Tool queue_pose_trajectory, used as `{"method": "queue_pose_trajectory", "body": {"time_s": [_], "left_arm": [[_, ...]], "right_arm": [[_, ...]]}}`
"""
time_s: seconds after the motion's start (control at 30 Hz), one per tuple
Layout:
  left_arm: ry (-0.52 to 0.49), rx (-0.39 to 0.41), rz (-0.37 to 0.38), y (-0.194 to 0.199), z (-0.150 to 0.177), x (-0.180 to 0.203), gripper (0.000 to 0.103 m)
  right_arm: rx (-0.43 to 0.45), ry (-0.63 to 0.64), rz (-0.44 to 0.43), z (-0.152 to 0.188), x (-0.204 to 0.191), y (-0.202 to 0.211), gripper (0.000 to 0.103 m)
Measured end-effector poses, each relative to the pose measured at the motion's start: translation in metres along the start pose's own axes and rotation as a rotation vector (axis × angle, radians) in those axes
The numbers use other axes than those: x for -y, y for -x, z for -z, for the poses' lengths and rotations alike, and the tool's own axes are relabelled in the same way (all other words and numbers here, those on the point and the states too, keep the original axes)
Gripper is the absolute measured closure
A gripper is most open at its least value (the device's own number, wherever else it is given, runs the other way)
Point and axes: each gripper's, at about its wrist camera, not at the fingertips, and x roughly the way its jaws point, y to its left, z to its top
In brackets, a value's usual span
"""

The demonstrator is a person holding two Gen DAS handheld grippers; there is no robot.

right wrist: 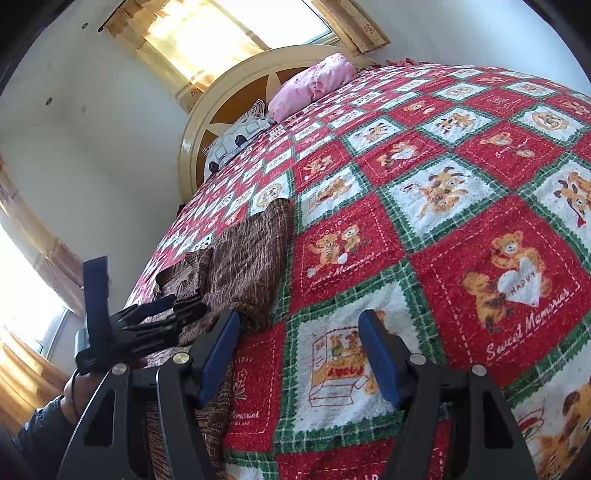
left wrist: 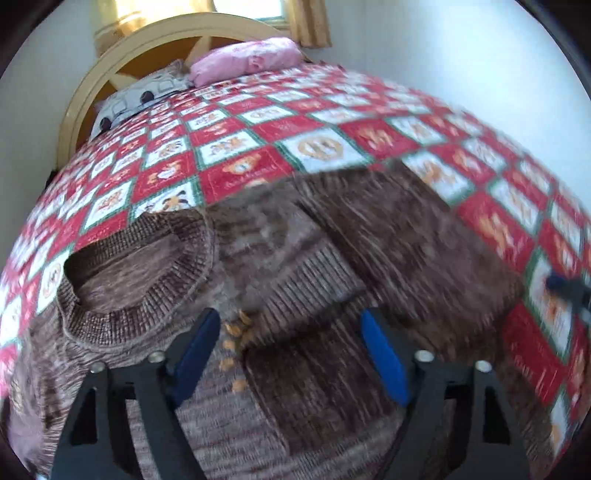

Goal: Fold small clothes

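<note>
Bedroom, daylight; work surface is a bed covered by a red, white and green checked blanket (right wrist: 424, 229) printed with teddy bears. Left wrist view, blurred: left gripper (left wrist: 291, 354) has its jaws standing well apart, blue pads clear of the cloth, nothing clamped. Between and just ahead of the jaws lies a brown knit sweater (left wrist: 280, 280), spread flat on the blanket; a ribbed cuff of a folded-in sleeve sits directly ahead of the jaws, and the ribbed collar (left wrist: 136, 269) lies ahead and left of the left pad. Small orange marks on the knit just inside the left pad. Right wrist view, sharp: right gripper (right wrist: 299, 354) also has jaws well apart, empty, over bare blanket; a white square with a bear print lies between the pads. The sweater is left of and ahead of its left jaw, its near edge just behind that pad. Farther left, a hand (right wrist: 74, 395) holds the left gripper over the sweater. Far beyond both jaws: a pink pillow (right wrist: 314, 83), a grey patterned pillow (right wrist: 236, 138), a round cream headboard (right wrist: 192, 122), a curtained window (right wrist: 207, 33).
</note>
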Motion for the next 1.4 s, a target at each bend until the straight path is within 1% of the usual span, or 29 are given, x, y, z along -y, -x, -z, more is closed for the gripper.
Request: {"method": "queue_pose_trajectory", "body": {"time_s": [0.03,0.07,0.1,0.13,0.17,0.23,0.27,0.3,0.4,0.5,0.57,0.67,0.77,0.83,0.93,1.03,1.07,1.1,1.13,1.17,1.2,1.23,1.27,1.3,1.33,1.4], "left_arm": [[0.024,-0.011,0.025,-0.001,-0.001,-0.005,0.063],[0.059,-0.023,0.085,-0.001,-0.003,-0.012,0.091],[0.085,-0.019,0.133,0.001,-0.004,-0.018,0.093],[0.088,-0.016,0.144,0.002,-0.004,-0.020,0.095],[0.095,-0.017,0.154,0.004,-0.004,-0.023,0.096],[0.168,-0.016,0.210,0.011,-0.003,-0.037,0.096],[0.194,-0.009,0.237,0.016,-0.003,-0.043,0.096],[0.206,-0.003,0.249,0.019,-0.003,-0.045,0.096],[0.238,-0.001,0.250,0.031,0.000,-0.058,0.096],[0.274,-0.003,0.255,0.035,0.003,-0.074,0.096],[0.277,-0.030,0.235,0.029,0.006,-0.079,0.096],[0.326,-0.068,0.235,0.023,0.022,-0.089,0.096],[0.357,-0.080,0.243,0.018,0.038,-0.097,0.096],[0.369,-0.072,0.253,0.016,0.042,-0.100,0.096],[0.355,-0.050,0.250,0.019,0.035,-0.098,0.096],[0.389,-0.032,0.288,0.027,0.027,-0.104,0.096],[0.376,-0.029,0.284,0.030,0.024,-0.104,0.093],[0.362,-0.034,0.264,0.031,0.023,-0.101,0.092],[0.361,-0.041,0.254,0.031,0.025,-0.101,0.087],[0.361,-0.065,0.236,0.029,0.028,-0.099,0.069],[0.373,-0.102,0.203,0.028,0.033,-0.098,0.058],[0.390,-0.123,0.178,0.029,0.038,-0.096,0.039],[0.406,-0.116,0.181,0.032,0.045,-0.094,0.037],[0.411,-0.093,0.213,0.037,0.053,-0.090,0.037],[0.403,-0.088,0.224,0.039,0.058,-0.086,0.038],[0.353,-0.077,0.204,0.044,0.065,-0.075,0.044]], "right_arm": [[-0.002,0.001,0.001,0.000,0.000,0.000,0.035],[-0.003,0.003,0.001,0.000,-0.001,-0.001,0.035],[-0.005,0.004,0.003,0.000,-0.001,-0.002,0.035],[-0.007,0.006,0.004,0.000,-0.001,-0.002,0.035],[-0.009,0.007,0.005,0.000,-0.002,-0.003,0.035],[-0.010,0.009,0.005,0.000,-0.001,-0.003,0.035],[-0.009,0.009,0.005,0.000,-0.001,-0.003,0.035],[-0.008,0.008,0.003,0.000,-0.001,-0.003,0.035],[-0.008,0.007,0.003,0.000,-0.002,-0.003,0.035],[-0.008,0.008,0.003,0.000,-0.002,-0.003,0.035],[-0.009,0.007,0.003,0.000,-0.002,-0.003,0.035],[-0.009,0.007,0.001,0.000,-0.001,-0.003,0.035],[-0.009,0.006,0.000,0.000,-0.001,-0.003,0.035],[-0.009,0.006,0.000,0.000,-0.001,-0.003,0.035],[-0.009,0.006,-0.001,0.000,-0.001,-0.003,0.035],[-0.010,0.006,0.000,0.000,-0.002,-0.003,0.035],[-0.010,0.007,0.000,0.000,-0.002,-0.003,0.035],[-0.010,0.006,0.000,0.000,-0.002,-0.003,0.035],[-0.011,0.006,0.000,0.000,-0.002,-0.004,0.034],[-0.012,0.007,0.000,0.000,-0.002,-0.004,0.034],[-0.013,0.008,0.001,0.000,-0.002,-0.004,0.034],[-0.014,0.009,0.001,0.000,-0.003,-0.005,0.034],[-0.014,0.010,0.002,0.000,-0.003,-0.005,0.034],[-0.014,0.011,0.003,0.000,-0.003,-0.005,0.034],[-0.015,0.011,0.003,0.000,-0.003,-0.005,0.034],[-0.015,0.012,0.003,0.000,-0.003,-0.005,0.034]]}}
